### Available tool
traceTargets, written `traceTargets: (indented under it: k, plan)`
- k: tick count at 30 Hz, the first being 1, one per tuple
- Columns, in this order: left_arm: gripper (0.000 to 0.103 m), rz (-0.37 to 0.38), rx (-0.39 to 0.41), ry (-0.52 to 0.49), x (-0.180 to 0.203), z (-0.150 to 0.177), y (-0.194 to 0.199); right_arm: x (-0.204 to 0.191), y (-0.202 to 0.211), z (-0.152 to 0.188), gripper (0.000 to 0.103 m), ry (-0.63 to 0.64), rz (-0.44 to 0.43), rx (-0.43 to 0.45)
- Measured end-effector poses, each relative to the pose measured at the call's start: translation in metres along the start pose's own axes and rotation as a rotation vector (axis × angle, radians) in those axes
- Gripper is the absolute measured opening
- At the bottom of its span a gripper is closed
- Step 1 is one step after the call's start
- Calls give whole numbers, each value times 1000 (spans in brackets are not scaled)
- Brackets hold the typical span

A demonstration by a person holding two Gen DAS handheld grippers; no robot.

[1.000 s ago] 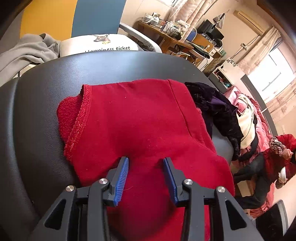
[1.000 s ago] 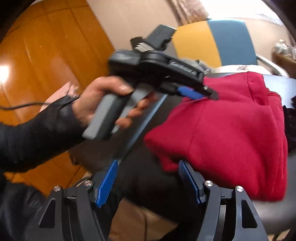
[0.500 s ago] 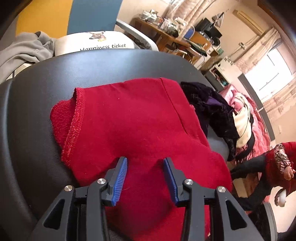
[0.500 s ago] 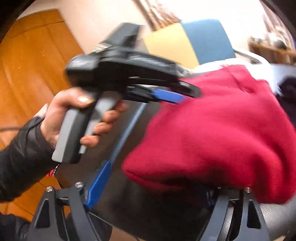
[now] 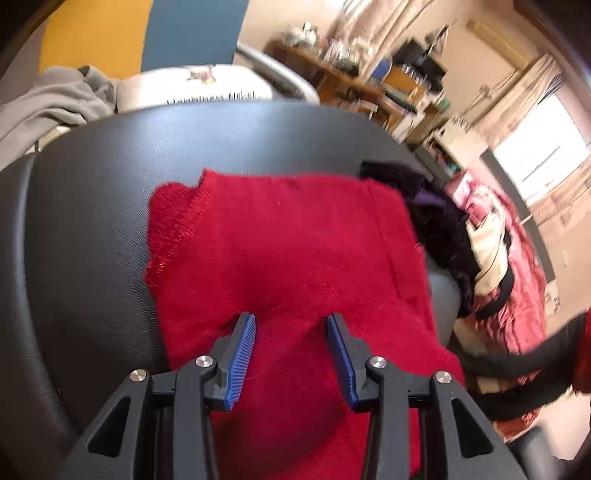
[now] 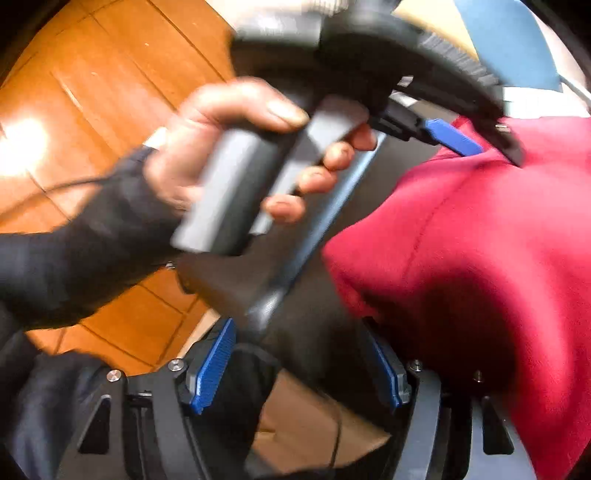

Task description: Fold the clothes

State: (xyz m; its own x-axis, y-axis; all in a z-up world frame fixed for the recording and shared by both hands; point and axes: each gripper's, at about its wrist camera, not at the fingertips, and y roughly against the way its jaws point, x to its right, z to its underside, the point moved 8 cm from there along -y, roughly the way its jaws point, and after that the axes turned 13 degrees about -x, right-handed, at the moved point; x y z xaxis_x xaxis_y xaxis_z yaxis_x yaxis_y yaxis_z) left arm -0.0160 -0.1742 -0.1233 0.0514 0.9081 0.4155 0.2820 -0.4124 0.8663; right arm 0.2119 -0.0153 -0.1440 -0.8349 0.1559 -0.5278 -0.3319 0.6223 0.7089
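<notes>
Right wrist view: red garment (image 6: 480, 258) blurred, edge cut off.

Room setting. Orange-brown wooden plank floor (image 6: 110, 74) with a bright glare patch; cream walls (image 5: 491, 55); a cluttered wooden desk (image 5: 332, 74) at the back; a daylit window (image 5: 543, 155) with pale curtains (image 5: 517, 99); yellow-and-blue panel (image 5: 147, 33).

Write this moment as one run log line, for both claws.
left claw: over red garment, grip unclear | right claw: open, jaws have just been closing, garment edge beside it, not pinched | garment: on black chair
</notes>
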Motion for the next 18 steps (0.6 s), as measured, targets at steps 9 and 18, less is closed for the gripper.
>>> traceTargets:
  k: [9,18]
  plan:
    - [60,286,134,78,-46,31,43,124,158,34,103,-552,48,398]
    - [66,399,60,101,-58,31,4,193,120,12,103,-633,44,218]
